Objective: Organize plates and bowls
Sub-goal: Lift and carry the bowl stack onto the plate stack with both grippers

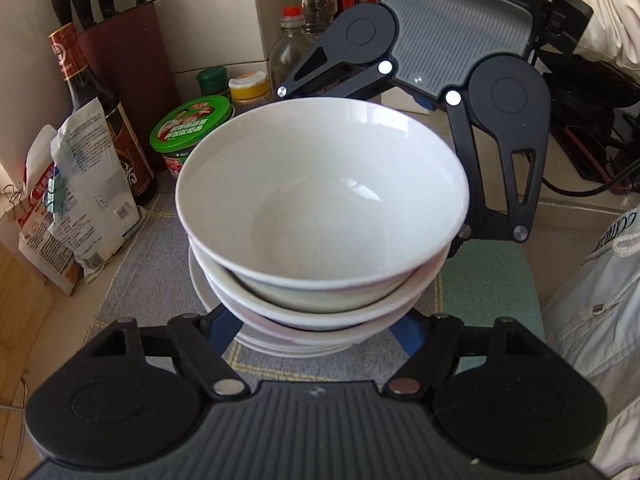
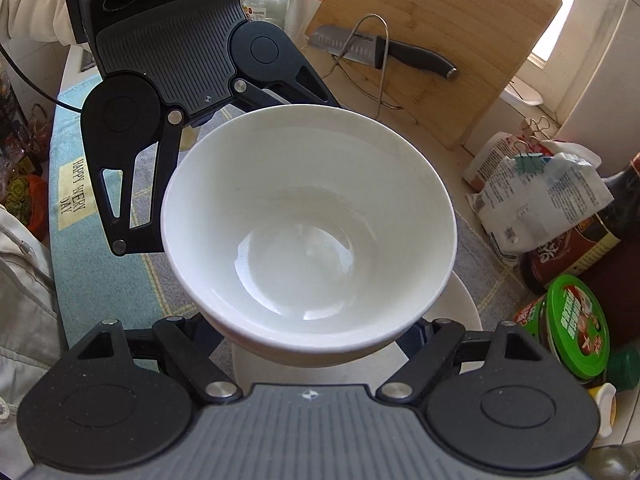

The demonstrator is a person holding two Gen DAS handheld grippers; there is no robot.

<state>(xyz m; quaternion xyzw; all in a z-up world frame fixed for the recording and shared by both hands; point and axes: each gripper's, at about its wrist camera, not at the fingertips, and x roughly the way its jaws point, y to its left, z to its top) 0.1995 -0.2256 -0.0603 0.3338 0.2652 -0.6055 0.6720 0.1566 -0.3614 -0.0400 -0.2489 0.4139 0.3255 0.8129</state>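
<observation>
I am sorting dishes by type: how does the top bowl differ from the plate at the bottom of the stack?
The top bowl is deep with steep walls; the bottom plate is shallow. The bowl sits highest, nested in a second bowl; the plate lies lowest, on the cloth mat. The bowl's inside shows fully; only the plate's edge shows. Both are white.

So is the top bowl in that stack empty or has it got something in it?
Empty: the top bowl shows only bare, glossy white inside in both wrist views.
</observation>
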